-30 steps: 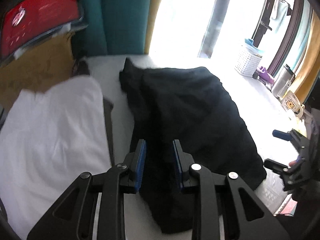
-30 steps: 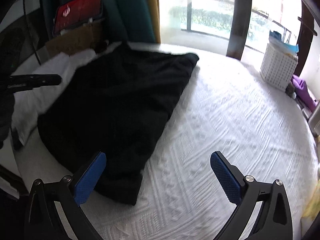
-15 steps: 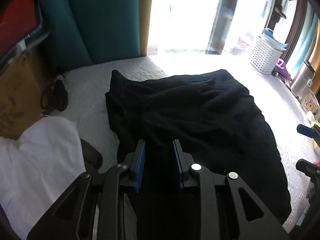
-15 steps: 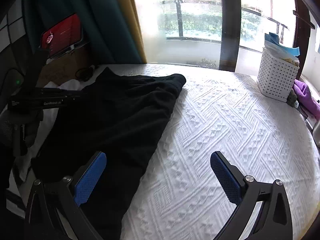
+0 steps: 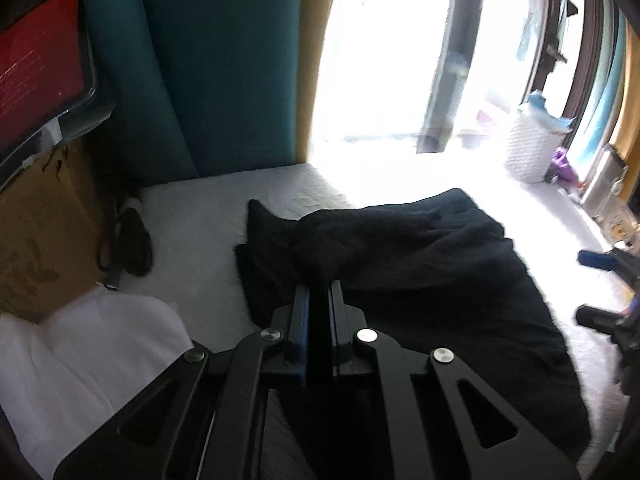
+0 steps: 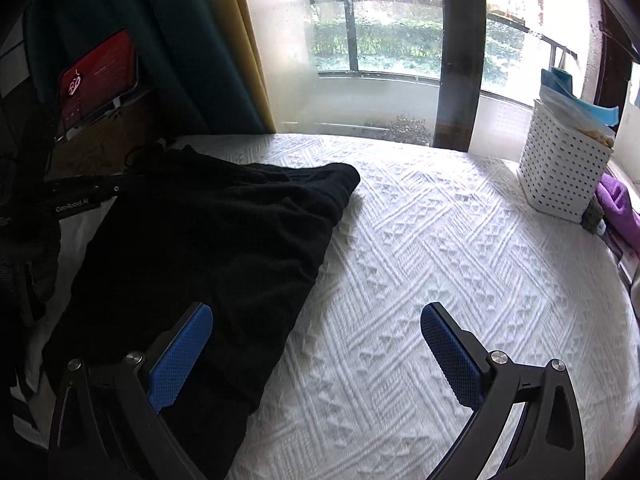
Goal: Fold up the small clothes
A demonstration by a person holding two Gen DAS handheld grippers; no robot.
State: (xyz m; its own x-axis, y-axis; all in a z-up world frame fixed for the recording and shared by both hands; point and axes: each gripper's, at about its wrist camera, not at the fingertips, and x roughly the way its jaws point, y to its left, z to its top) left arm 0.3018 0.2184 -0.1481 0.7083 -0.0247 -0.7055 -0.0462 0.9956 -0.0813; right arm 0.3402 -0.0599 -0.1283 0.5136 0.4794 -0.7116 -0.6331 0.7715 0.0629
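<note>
A black garment (image 5: 420, 280) lies spread across the left part of a white textured bedspread (image 6: 440, 260), its near edge pinched between the nearly closed blue pads of the left gripper (image 5: 319, 300), where the cloth rises in a small peak. The right gripper (image 6: 316, 332) hovers with its fingers spread wide and holding nothing, one pad over the garment's near corner, the other over bare bedspread. A white cloth (image 5: 80, 360) lies just left of the garment, beside a cardboard box (image 5: 40, 232) topped by a red-screened tablet (image 5: 36, 76). A dark cable (image 5: 124, 244) coils by the box. Teal and yellow curtains (image 6: 192, 48) frame the window behind. A white perforated basket (image 6: 560, 172) stands well apart on the bed's far right, purple fabric (image 6: 618, 204) just beside it.
</note>
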